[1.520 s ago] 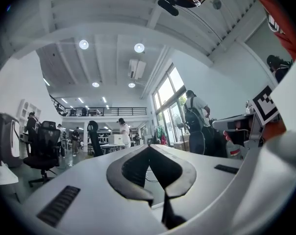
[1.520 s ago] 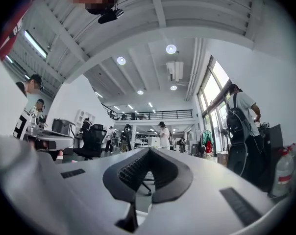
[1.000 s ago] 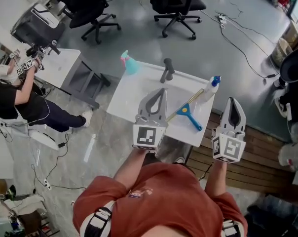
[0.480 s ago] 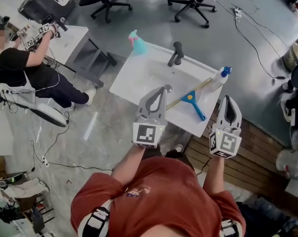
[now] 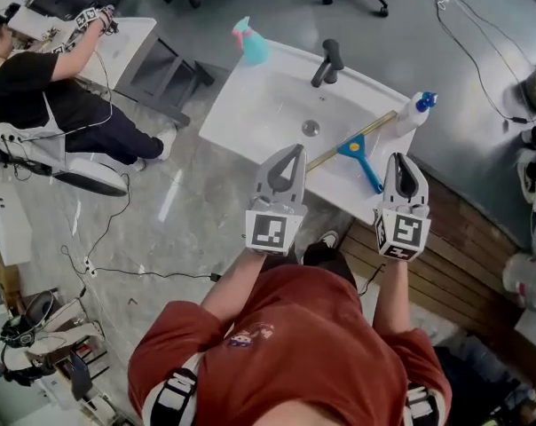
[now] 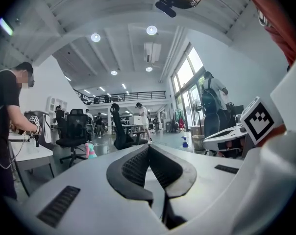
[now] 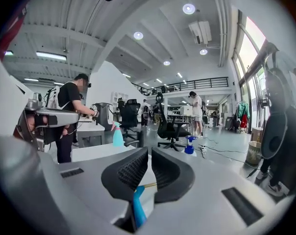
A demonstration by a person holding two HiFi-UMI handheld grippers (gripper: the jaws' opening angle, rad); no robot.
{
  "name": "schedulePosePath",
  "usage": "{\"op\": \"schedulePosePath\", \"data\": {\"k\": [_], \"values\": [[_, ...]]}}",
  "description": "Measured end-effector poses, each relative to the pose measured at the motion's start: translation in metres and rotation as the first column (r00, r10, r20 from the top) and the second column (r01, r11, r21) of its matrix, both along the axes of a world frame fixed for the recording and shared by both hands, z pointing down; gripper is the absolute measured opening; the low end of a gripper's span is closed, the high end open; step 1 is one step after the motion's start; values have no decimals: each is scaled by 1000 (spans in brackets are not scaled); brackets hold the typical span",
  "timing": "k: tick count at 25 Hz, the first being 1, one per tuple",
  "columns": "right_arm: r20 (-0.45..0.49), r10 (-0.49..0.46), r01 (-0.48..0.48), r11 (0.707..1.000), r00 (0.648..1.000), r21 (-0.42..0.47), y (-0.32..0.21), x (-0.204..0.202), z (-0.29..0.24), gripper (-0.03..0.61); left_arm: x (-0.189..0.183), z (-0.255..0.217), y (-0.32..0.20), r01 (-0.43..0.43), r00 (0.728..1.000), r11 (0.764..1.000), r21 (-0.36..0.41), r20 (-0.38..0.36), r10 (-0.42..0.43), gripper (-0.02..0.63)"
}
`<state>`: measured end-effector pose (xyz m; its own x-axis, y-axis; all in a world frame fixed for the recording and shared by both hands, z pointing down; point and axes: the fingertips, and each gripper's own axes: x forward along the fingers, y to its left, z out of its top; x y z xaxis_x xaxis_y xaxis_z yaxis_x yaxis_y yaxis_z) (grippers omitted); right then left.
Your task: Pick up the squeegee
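Observation:
The squeegee (image 5: 368, 172) has a blue handle and a long brass-coloured blade bar, and lies on the right part of the white sink (image 5: 250, 105). My right gripper (image 5: 398, 160) hovers just right of the handle's near end. Its jaws are opening, with a narrow gap and nothing gripped. Through that gap in the right gripper view (image 7: 149, 150) the blue squeegee (image 7: 137, 205) shows below. My left gripper (image 5: 295, 152) hangs over the sink's front edge, left of the blade bar. In the left gripper view (image 6: 149, 147) its jaws meet, shut and empty.
A black faucet (image 5: 328, 60) stands at the sink's back, a teal spray bottle (image 5: 250, 43) at its back left corner and a white bottle with a blue cap (image 5: 414, 109) at its right end. A person (image 5: 46, 87) works at a table on the left. Wooden decking (image 5: 463, 264) lies right.
Both grippers have sunk toward the sink's front edge. The right one now sits close beside the squeegee's blue handle.

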<state>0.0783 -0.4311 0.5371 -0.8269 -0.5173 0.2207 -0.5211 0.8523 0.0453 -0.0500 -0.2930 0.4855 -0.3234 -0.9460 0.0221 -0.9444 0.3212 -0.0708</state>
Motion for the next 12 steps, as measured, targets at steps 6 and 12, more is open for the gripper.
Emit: {"op": "schedulePosePath", "data": {"k": [6, 12], "values": [[-95, -78, 73, 996, 992, -56, 0, -23, 54, 49, -8, 41, -4, 11, 1000, 999, -46, -22, -12, 18], [-171, -137, 120, 987, 976, -110, -1, -46, 100, 100, -26, 64, -4, 37, 997, 997, -61, -62, -41, 18]]}}
